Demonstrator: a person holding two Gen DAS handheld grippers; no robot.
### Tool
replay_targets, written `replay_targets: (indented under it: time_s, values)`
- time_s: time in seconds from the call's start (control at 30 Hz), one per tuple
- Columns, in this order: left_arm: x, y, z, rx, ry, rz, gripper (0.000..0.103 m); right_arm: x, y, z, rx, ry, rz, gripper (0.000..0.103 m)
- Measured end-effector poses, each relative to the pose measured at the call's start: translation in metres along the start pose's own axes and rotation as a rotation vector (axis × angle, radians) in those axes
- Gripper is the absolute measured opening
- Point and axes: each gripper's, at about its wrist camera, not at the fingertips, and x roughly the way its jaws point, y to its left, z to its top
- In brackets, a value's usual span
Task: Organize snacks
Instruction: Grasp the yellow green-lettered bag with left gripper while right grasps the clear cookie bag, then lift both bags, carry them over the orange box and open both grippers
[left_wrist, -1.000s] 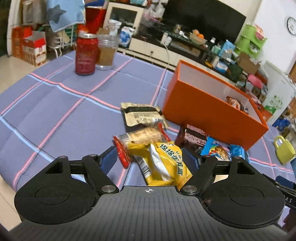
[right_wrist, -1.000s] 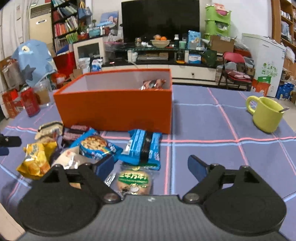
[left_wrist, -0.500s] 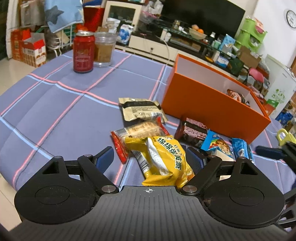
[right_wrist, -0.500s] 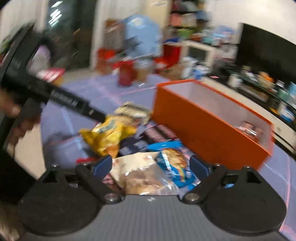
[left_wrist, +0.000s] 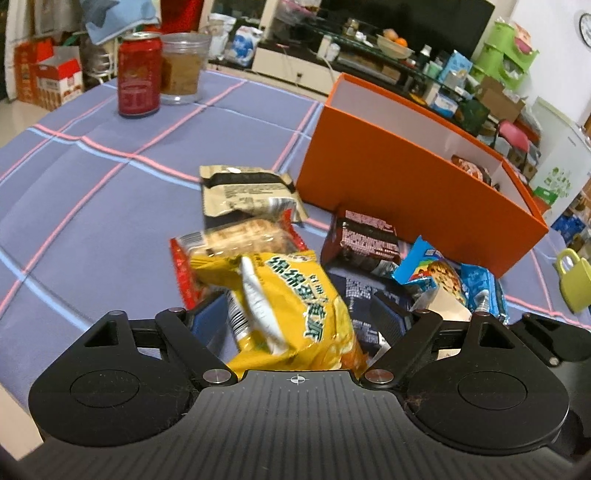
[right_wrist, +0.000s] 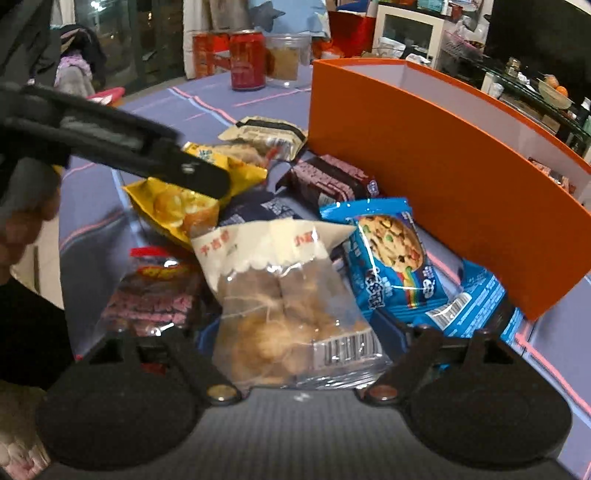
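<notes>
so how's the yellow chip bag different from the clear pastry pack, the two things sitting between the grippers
The yellow chip bag is opaque, printed with green lettering; the clear pastry pack shows its pale brown pastries under a white printed top.
The chip bag lies between the left gripper fingers; the pastry pack lies between the right gripper fingers.
Both are sealed snacks lying outside the orange box, and both grippers look open around them.

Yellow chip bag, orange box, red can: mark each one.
yellow chip bag (left_wrist: 291, 295), left wrist view, middle of its printed front
orange box (left_wrist: 399, 184), left wrist view, outer side wall
red can (left_wrist: 139, 74), left wrist view, side of its body
</notes>
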Motion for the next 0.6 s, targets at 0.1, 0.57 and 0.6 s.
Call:
replay_targets:
  time_s: [0.1, 0.57, 0.6]
  values:
    - [0.009, 0.001, -0.004, 0.009, 0.039, 0.014, 0.044, -0.005, -0.001, -0.004, 0.034, -0.006, -0.018, 0.080]
    - [-0.024, -0.006, -0.006, 0.172, 0.000, -0.038, 0.008, -0.026, 0.008, 0.002, 0.100, -0.030, -0.115, 0.062]
    - [-0.029, -0.007, -0.006, 0.188, -0.017, -0.039, 0.008, -0.031, 0.007, 0.005, 0.118, -0.040, -0.122, 0.062]
